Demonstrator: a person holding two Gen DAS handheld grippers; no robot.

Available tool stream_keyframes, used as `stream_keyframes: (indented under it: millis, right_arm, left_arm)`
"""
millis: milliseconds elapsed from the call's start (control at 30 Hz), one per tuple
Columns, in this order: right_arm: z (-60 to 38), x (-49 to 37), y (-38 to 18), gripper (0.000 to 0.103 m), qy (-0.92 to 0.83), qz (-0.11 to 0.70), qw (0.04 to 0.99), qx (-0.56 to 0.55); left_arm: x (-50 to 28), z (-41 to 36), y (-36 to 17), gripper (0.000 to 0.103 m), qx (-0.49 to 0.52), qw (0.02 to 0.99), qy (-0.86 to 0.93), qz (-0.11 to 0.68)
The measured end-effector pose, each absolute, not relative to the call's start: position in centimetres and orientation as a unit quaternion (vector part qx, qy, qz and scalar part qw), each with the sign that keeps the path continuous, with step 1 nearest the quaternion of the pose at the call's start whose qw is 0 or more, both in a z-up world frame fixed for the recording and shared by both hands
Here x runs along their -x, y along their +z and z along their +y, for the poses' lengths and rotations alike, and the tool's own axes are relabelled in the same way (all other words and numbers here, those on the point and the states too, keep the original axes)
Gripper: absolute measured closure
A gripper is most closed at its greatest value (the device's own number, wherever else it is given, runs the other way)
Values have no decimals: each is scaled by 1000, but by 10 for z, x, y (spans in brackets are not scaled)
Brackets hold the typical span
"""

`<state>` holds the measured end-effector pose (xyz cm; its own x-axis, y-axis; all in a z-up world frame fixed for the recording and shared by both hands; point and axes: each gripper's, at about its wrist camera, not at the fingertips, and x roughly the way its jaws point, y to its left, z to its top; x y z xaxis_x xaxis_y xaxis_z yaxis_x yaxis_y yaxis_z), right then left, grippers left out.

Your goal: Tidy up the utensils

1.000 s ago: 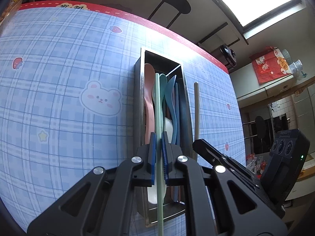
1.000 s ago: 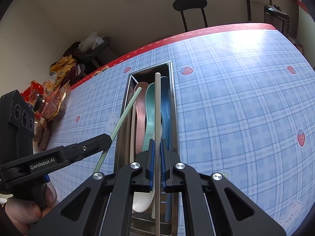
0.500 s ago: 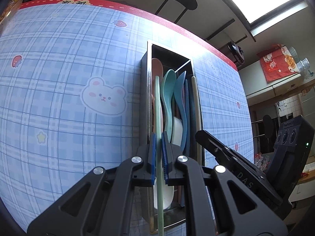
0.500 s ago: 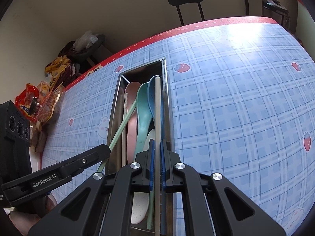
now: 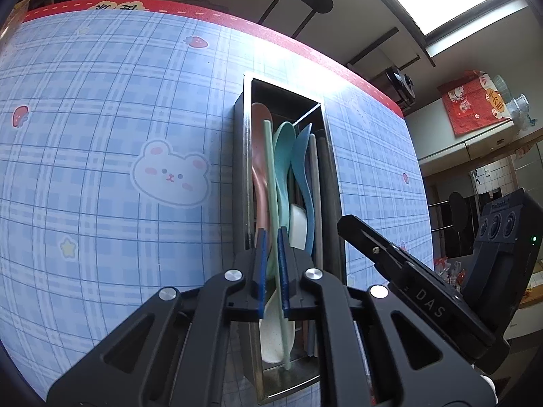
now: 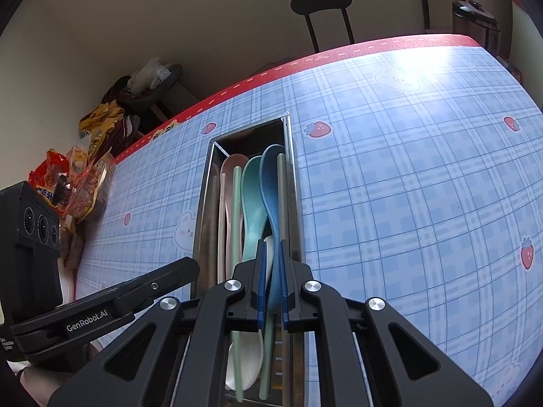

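Note:
A metal tray [image 5: 245,169] [image 6: 203,203] holds pink [image 5: 259,125], teal [image 5: 283,149], blue [image 5: 300,156] and white [image 5: 298,227] spoons. The green chopstick [image 5: 271,169] [image 6: 236,203] lies lengthwise in it, passing under my left gripper [image 5: 270,237]. The beige chopstick [image 6: 281,196] [image 5: 315,176] lies along the tray's right wall, below my right gripper [image 6: 271,244]. Both grippers hover over the tray's near half. Each has its jaws nearly together, with only spoons showing through the narrow gap and nothing clamped. The right gripper's finger [image 5: 366,244] reaches in beside the left one.
A blue plaid cloth [image 5: 101,169] with a red far border covers the table. A black chair [image 6: 320,0] stands beyond the far edge. Snack bags [image 6: 78,176] pile up off the table's left side. A hand [image 6: 34,383] holds the left gripper.
Both chopsticks were clamped between the pads before; now each lies loose in the tray. The green one has tilted and its near end has dropped onto the white spoon.

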<state>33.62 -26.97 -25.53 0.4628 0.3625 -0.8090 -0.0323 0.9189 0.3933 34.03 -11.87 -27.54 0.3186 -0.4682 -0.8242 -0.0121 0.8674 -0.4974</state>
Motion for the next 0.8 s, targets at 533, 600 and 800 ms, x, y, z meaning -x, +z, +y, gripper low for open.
stream_keyframes:
  millis: [533, 600, 800]
  right_arm:
    - [-271, -287, -144, 49, 64, 428, 901, -38]
    - [-270, -276, -125, 40, 61, 413, 908, -29]
    - [-264, -234, -74, 7, 51, 357, 932, -13]
  left_arm:
    - [-297, -67, -152, 81, 37, 873, -162, 458]
    - [-285, -61, -131, 71, 12, 884, -168, 435]
    - [-234, -45, -71, 22, -30, 917, -169, 360]
